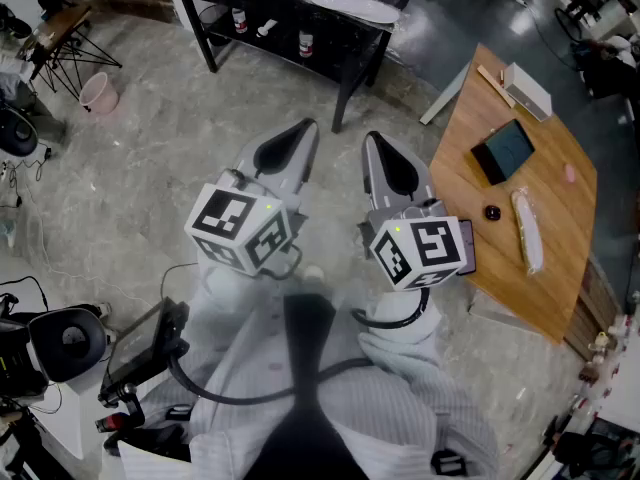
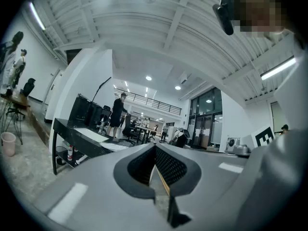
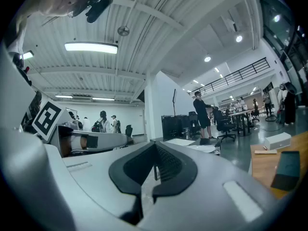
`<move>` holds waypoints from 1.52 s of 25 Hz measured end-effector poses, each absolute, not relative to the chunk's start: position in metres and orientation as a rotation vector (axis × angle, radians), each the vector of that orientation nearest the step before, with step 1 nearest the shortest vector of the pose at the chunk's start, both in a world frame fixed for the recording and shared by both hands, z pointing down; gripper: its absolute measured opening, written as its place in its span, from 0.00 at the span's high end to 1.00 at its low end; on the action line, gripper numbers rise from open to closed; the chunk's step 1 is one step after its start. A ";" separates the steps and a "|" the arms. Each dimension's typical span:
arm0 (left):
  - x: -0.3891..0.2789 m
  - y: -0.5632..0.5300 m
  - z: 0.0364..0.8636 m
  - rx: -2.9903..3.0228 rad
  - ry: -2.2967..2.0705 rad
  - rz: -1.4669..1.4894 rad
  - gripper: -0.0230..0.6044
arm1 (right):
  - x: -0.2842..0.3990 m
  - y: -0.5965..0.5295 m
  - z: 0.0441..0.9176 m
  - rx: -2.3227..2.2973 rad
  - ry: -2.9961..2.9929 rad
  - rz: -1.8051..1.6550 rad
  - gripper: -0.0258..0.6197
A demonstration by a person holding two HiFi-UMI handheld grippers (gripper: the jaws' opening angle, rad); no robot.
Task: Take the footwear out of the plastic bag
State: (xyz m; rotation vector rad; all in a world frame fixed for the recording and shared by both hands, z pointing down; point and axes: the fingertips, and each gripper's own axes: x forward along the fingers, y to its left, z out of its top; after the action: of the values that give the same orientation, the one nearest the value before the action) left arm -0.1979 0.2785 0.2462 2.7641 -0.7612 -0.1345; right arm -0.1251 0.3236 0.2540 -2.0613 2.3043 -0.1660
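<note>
Two tools held close to the person's chest, the left gripper (image 1: 300, 133) and the right gripper (image 1: 376, 146), point outward side by side. Each has its jaws pressed together on nothing, apparently waiting for work to begin. The wooden table (image 1: 480, 238) to the right carries one long pale plastic bag (image 1: 527, 230) near its right edge, likely holding the footwear, contents unclear. There is also one dark tablet (image 1: 503, 150), one small black knob (image 1: 491, 212), and one white box (image 1: 527, 90) at the far corner

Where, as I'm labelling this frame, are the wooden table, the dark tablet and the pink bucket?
wooden table (image 1: 560, 233), head view, bare top
dark tablet (image 1: 503, 150), head view, screen middle
pink bucket (image 1: 97, 91), head view, its opening
</note>
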 end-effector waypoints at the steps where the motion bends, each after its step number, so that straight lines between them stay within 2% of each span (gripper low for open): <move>1: -0.197 0.278 0.246 2.764 -0.759 -0.132 0.96 | -0.125 0.323 0.254 -2.063 2.304 -0.168 0.94; 21: -0.180 0.265 0.245 2.732 -0.785 -0.109 0.96 | -0.102 0.313 0.248 -2.072 2.307 -0.195 0.94; 27: -0.166 0.253 0.269 2.698 -0.841 -0.093 0.96 | -0.076 0.307 0.273 -2.052 2.316 -0.246 0.94; 33: -0.130 0.205 0.285 2.685 -0.825 -0.061 0.96 | -0.035 0.261 0.291 -2.072 2.288 -0.292 0.94; 38: -0.096 0.124 0.296 2.689 -0.787 -0.032 0.96 | 0.000 0.180 0.301 -2.088 2.260 -0.313 0.94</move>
State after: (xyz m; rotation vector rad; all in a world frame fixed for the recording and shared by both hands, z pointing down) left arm -0.0963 0.1239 0.2962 2.6890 -0.7868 -0.0324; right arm -0.0005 0.1799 0.3014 -2.0883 2.2602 -0.3128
